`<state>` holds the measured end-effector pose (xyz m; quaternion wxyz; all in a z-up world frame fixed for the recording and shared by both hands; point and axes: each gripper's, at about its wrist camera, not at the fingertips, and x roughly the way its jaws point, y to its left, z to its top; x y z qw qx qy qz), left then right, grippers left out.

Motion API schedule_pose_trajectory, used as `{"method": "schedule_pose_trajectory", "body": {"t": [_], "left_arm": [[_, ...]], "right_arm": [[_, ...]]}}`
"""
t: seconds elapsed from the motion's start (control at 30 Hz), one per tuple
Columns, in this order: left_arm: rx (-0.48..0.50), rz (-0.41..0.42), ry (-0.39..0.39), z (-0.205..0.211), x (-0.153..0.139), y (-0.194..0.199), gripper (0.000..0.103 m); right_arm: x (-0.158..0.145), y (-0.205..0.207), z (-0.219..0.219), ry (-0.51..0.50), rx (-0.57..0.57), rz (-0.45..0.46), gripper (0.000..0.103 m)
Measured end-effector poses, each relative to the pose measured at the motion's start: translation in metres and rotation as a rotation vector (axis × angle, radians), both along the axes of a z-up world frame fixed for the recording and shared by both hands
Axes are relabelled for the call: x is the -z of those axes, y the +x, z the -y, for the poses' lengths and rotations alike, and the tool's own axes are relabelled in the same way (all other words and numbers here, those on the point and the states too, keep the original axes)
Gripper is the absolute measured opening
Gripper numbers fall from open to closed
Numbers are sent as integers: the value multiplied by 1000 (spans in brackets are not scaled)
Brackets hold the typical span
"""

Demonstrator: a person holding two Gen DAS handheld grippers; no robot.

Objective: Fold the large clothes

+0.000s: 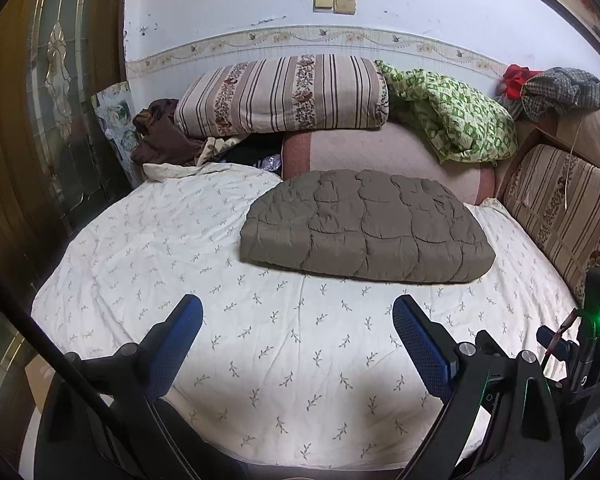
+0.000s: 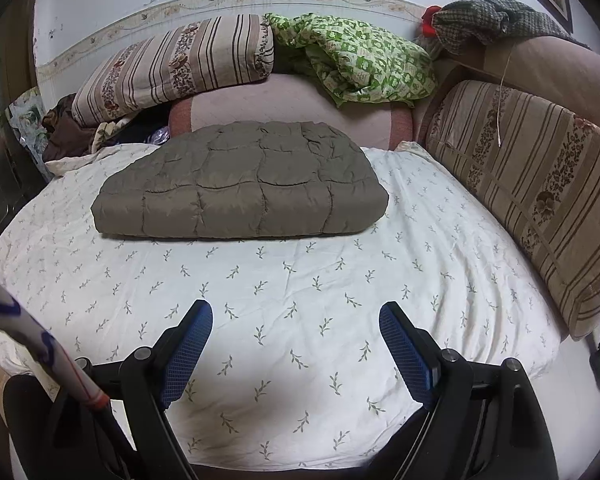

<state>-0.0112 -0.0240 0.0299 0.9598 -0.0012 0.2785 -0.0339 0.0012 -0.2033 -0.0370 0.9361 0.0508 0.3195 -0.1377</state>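
A grey-brown quilted garment [image 1: 366, 226] lies folded into a flat rectangular bundle on the white leaf-print bed sheet [image 1: 180, 248], toward the far side of the bed. It also shows in the right wrist view [image 2: 240, 188]. My left gripper [image 1: 298, 312] is open and empty, held back over the near part of the sheet, well short of the bundle. My right gripper [image 2: 296, 316] is also open and empty, over the sheet [image 2: 300, 300] in front of the bundle.
A striped folded quilt [image 1: 284, 94], a green patterned blanket [image 1: 456, 120] and a pink bolster [image 1: 380, 152] are piled at the far end. A striped cushion [image 2: 536, 184] lines the right side. Dark clothes [image 1: 160, 140] lie at the far left by a wooden door [image 1: 40, 120].
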Motion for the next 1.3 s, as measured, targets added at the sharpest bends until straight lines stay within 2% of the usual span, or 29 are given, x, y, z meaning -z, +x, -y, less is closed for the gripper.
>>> {"method": "schedule_pose_trajectory", "body": {"t": [0.73,1.3], "left_arm": [[22,-67,-3,4,16,17,95],[64,-117,-27,8,27,23,95]], "right_arm": [[8,11,2,-35,33,-36,89],[10,12,10,-73,92,-29,89]]}}
